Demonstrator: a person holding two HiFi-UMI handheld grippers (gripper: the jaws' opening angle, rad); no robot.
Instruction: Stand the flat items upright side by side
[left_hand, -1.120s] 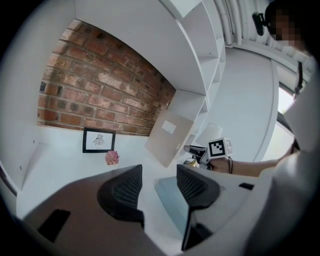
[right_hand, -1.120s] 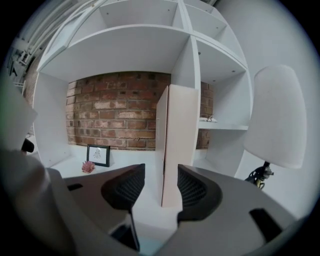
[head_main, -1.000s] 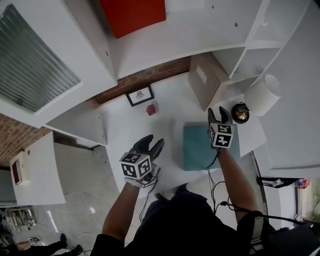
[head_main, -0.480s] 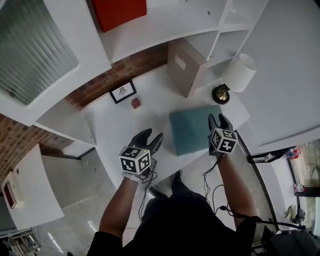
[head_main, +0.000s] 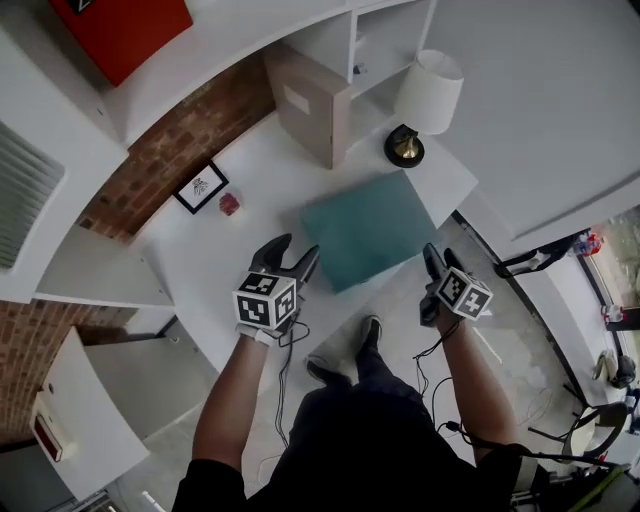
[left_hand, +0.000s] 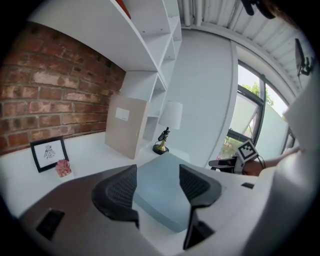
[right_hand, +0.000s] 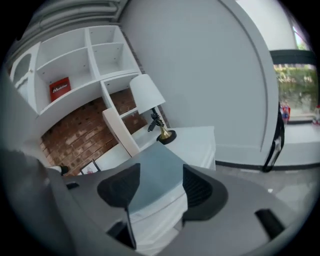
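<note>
On the far left of the white desk (head_main: 190, 290), the small picture frame (head_main: 200, 187) and the pink ornament (head_main: 229, 204) stand by the brick wall; they look to be no part of your task.

Next comes your left gripper (head_main: 289, 260), over the near part of the desk. Its jaws have just been opening and they stand apart with nothing between the pads; it only looks at the teal flat item (head_main: 368, 230) ahead.

Behind, the beige flat item (head_main: 305, 108) already stands upright against the shelf unit, so I judge this half as done. The teal flat item lies flat on the desk, just in front of the lamp (head_main: 428, 92) and apart from the beige one. It is the part that is left: you must raise it on its edge and set it beside the beige one.

Furthest right, your right gripper (head_main: 438, 262) is off the desk edge, over the floor. Its jaws have also just been opening, and it grasps nothing.
</note>
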